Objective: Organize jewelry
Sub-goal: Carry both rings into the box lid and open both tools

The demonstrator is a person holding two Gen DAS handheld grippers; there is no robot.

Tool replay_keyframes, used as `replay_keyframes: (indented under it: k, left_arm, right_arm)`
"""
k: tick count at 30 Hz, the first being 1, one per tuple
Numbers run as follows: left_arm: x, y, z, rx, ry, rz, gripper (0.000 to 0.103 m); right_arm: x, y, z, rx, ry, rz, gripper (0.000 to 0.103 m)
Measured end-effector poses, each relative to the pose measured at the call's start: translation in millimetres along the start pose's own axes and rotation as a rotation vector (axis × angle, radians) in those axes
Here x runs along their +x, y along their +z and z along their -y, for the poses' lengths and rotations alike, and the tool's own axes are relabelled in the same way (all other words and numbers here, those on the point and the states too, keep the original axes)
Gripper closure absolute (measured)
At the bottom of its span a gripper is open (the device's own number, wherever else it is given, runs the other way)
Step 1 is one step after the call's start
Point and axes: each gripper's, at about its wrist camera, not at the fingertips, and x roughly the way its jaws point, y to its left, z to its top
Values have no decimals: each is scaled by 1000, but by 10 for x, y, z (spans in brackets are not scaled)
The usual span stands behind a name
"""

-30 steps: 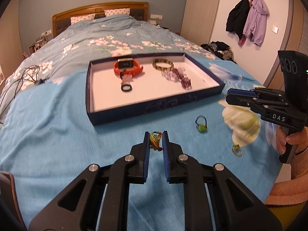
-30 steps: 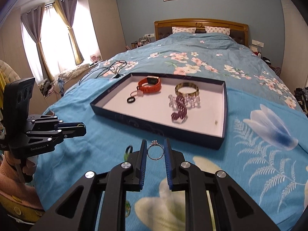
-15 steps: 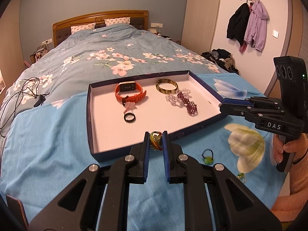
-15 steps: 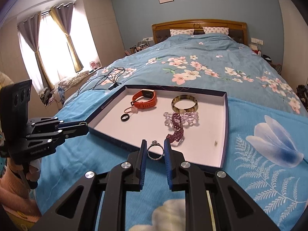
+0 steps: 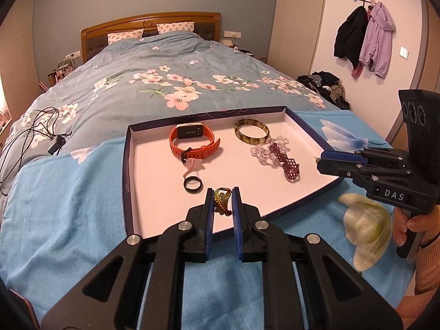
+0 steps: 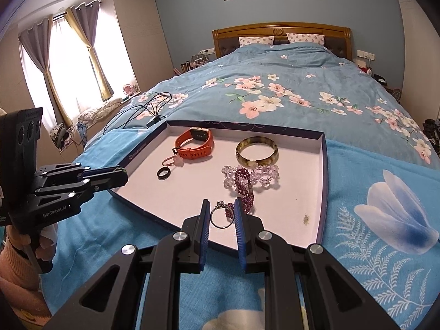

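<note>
A dark blue tray (image 5: 127, 170) with a white floor lies on the blue bed cover; it also shows in the right wrist view (image 6: 324, 181). In it are an orange watch (image 5: 192, 143), a tortoiseshell bangle (image 5: 251, 131), a clear bead bracelet (image 5: 261, 154), a purple bead bracelet (image 5: 288, 165) and a black ring (image 5: 193, 184). My left gripper (image 5: 222, 202) is shut on a green braided ring (image 5: 221, 200) over the tray's near edge. My right gripper (image 6: 222, 216) is shut on a silver stone ring (image 6: 220, 216) over the tray's near right part.
Black cables (image 5: 30, 134) lie on the cover left of the tray. The headboard (image 5: 150, 23) and pillows are far behind. Coats (image 5: 365, 35) hang on the right wall, with clothes piled below. Curtained windows (image 6: 68, 63) are on the left side.
Both grippers have moved forward from above the bed cover to over the tray's near edge, each still holding its ring. Loose rings left on the cover have dropped out of view.
</note>
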Motion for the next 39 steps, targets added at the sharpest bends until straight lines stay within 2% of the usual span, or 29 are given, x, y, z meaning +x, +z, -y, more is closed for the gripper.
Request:
replay_keyframes:
  k: [14,39]
  left_arm:
    - [225,76,-81,-19,26,-24,90]
    - [599,3,-203,-84,32,-121,90]
  right_arm:
    - [156,12,17,4,-3,-29,87]
    - [416,-6,36,10,-20,-103,87]
